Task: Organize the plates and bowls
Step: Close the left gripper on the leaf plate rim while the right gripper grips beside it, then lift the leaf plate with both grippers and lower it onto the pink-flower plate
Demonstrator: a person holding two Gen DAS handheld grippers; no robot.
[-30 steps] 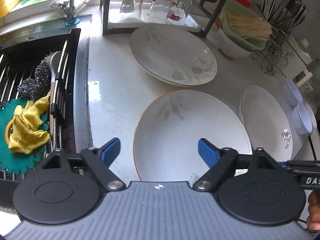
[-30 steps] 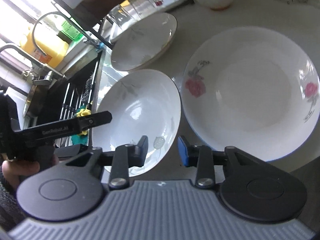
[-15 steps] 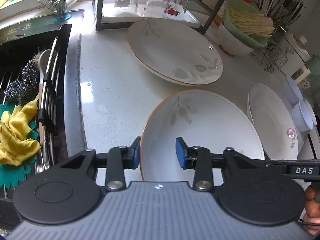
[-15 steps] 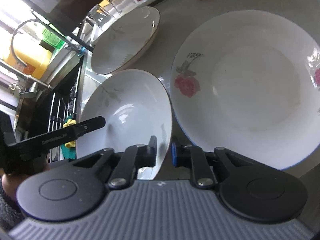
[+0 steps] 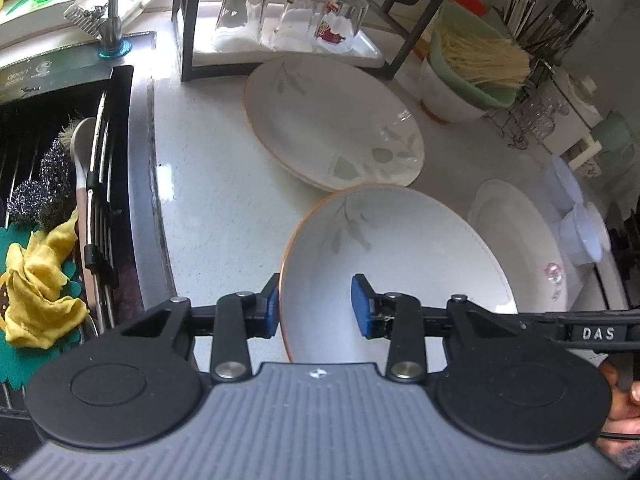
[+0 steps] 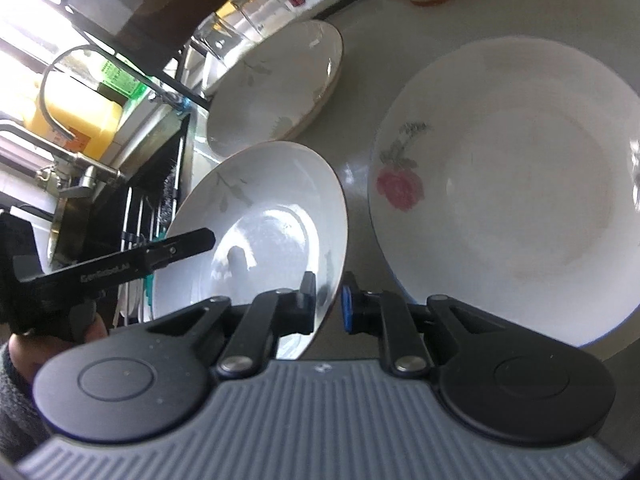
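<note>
Left wrist view. Left gripper (image 5: pixel 314 306): blue pads on either side of the near-left rim of the leaf plate (image 5: pixel 400 256), one outside, one inside the dish; whether both pads press on it cannot be told. Its jaws have just been closing around that rim. The leaf plate is tilted, its far edge just beside a second leaf plate (image 5: pixel 332 128), which lies flat on the white counter (image 5: pixel 216 184). To the right, a rose plate (image 5: pixel 520 236) lies on the counter. Behind: a dark rack (image 5: pixel 188 28) with upturned glasses (image 5: pixel 240 12), and a green bowl of chopsticks (image 5: pixel 480 64). Left: a sink (image 5: pixel 60 140) with a yellow cloth (image 5: pixel 36 292) and steel scourers (image 5: pixel 36 192).

Right wrist view. Right gripper (image 6: pixel 328 300): jaws nearly together, clamped on the near-right rim of the same leaf plate (image 6: pixel 256 232), which sits raised and tilted between both grippers. The left gripper's black arm (image 6: pixel 120 268) crosses the plate's left side, with a hand (image 6: pixel 40 344) at its handle. The rose plate (image 6: pixel 512 184) lies flat just to the right; the second leaf plate (image 6: pixel 272 88) lies beyond.
</note>
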